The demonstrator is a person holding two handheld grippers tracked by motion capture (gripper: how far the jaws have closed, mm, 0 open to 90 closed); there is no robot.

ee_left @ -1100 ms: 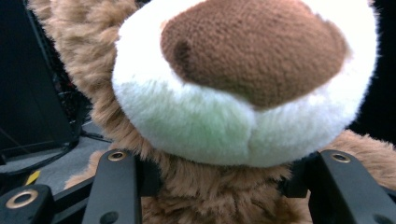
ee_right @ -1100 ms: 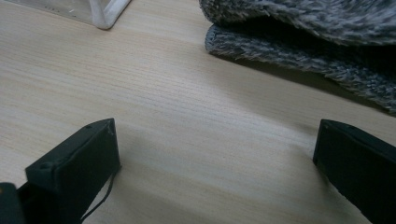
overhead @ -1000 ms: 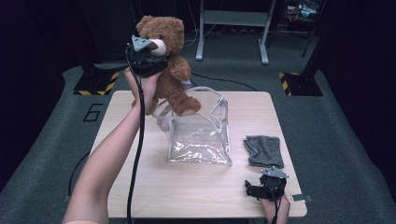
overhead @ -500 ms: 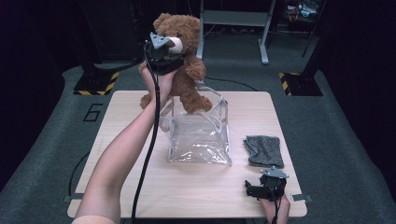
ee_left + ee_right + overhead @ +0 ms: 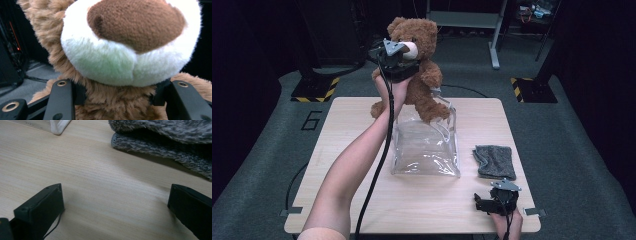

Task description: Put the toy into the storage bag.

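Clamping teddy bear (image 5: pixel 419 75) below its muzzle, left hand-held gripper (image 5: pixel 117 100), high view adds clear bag (image 5: pixel 426 145)

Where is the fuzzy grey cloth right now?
In the high view, the fuzzy grey cloth lies flat on the wooden table, right of the clear plastic bag.
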